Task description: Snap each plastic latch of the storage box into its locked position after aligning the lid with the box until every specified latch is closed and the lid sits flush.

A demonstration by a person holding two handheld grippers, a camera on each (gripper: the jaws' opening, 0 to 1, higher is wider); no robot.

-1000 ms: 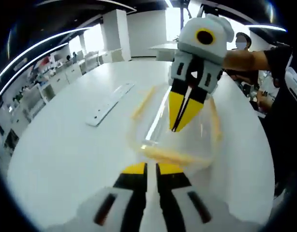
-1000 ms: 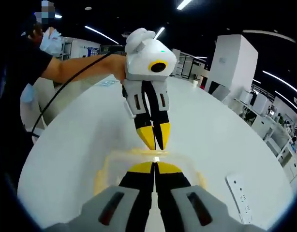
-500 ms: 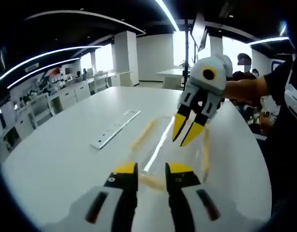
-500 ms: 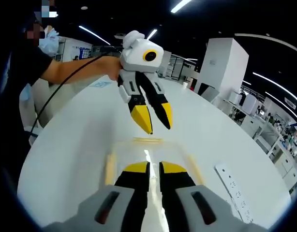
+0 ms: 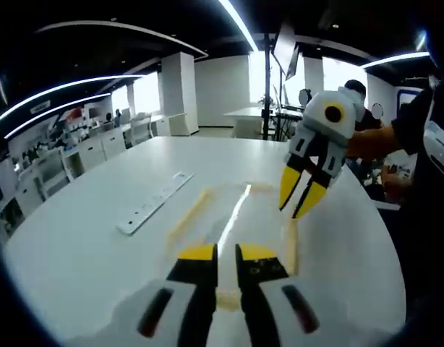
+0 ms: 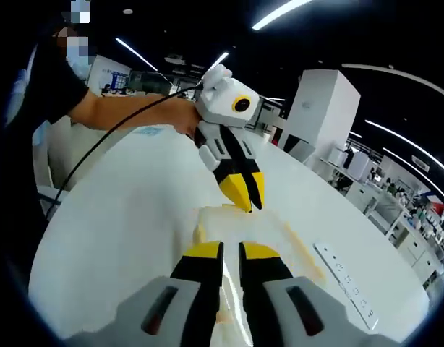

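A clear storage box (image 5: 236, 217) with pale yellow latches lies on the white table (image 5: 77, 253), its lid on top. My left gripper (image 5: 226, 254) hovers over the box's near end, jaws almost together and holding nothing. My right gripper (image 5: 293, 211) hangs in the air above the box's far right side, its yellow fingers parted a little. In the right gripper view the box (image 6: 233, 225) sits just beyond my right gripper (image 6: 231, 249), and the left gripper (image 6: 249, 206) points down at its far end. A yellow latch (image 6: 303, 251) runs along the box's right side.
A white power strip (image 5: 150, 206) lies on the table left of the box, also the power strip (image 6: 345, 283). A person's forearm (image 6: 128, 112) holds the left gripper, with a black cable trailing. The table edge curves close by, with office desks beyond.
Both views have pulled back and up from the box. The left gripper's jaws have closed from a clear gap to nearly touching. The right gripper has risen and shifted to the box's right.
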